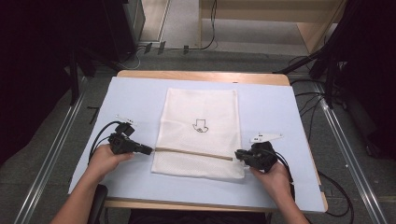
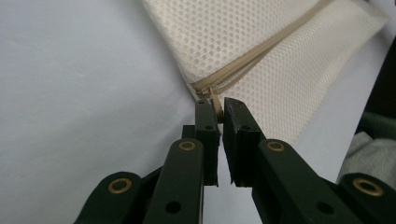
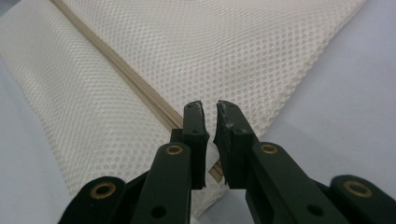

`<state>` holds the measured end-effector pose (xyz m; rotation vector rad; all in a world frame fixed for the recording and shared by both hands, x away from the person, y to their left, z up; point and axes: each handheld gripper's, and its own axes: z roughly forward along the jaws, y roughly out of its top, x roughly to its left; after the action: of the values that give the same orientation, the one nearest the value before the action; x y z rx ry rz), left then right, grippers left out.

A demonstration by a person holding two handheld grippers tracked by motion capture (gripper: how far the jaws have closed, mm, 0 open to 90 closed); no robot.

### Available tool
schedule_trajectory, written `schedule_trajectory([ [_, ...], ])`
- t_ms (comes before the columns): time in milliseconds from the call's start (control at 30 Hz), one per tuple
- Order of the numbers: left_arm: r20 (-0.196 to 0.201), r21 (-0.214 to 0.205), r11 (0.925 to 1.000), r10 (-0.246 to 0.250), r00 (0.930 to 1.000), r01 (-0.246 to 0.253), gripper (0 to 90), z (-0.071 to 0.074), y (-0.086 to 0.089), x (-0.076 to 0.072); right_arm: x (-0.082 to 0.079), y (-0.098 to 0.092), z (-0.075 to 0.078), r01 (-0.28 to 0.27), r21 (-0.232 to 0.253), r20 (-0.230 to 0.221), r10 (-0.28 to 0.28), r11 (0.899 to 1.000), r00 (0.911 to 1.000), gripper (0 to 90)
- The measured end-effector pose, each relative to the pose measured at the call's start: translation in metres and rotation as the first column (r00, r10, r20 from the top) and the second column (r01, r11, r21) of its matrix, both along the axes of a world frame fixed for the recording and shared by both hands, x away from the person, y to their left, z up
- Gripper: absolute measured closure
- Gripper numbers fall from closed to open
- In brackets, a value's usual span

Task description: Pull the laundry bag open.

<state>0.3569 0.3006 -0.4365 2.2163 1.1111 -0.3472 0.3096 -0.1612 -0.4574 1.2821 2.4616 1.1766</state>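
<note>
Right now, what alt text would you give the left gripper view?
The left gripper, with its two black fingers slightly parted, has the beige zipper pull of a cream mesh bag between them. The bag lies on a pale blue table cover, its zipper running up and to the right.

Right gripper (image 3: pixel 210 108) over the mesh bag (image 3: pixel 224 51) edge — jaws slightly parted, perhaps touching the zipper (image 3: pixel 116 67).

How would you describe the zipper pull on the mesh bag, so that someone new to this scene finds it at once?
On the pale blue table mat lies a white mesh bag, crossed near its front by a beige zipper. Follow that zipper to its left end: the zipper pull is the small beige tab there, between the tips of the left gripper.
</note>
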Motion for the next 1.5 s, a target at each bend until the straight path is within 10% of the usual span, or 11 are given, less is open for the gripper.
schedule_trajectory([
  [333, -0.007, -0.016, 0.9998, 0.008, 0.9999, -0.009, 70.9, -0.003, -0.001, 0.003, 0.003, -0.008, 0.005, 0.03, 0.023, 0.017, -0.031, 0.999, 0.9994, 81.4],
  [667, 0.113, -0.083, 0.9943, 0.076, 0.9907, -0.067, 55.0, 0.009, 0.008, 0.003, 0.006, -0.014, 0.008, 0.049, 0.035, 0.038, -0.05, 0.998, 0.998, 74.2],
  [1233, 0.302, -0.044, 0.9844, 0.176, 0.9371, -0.17, 39.2, 0.014, 0.025, 0.004, 0.014, -0.037, 0.005, 0.098, 0.066, 0.078, -0.103, 0.993, 0.9917, 53.0],
  [1500, 0.319, -0.033, 0.9741, 0.223, 0.9212, -0.224, 36.2, 0.013, 0.036, 0.005, 0.018, -0.048, 0.001, 0.109, 0.062, 0.095, -0.115, 0.992, 0.9888, 49.4],
])
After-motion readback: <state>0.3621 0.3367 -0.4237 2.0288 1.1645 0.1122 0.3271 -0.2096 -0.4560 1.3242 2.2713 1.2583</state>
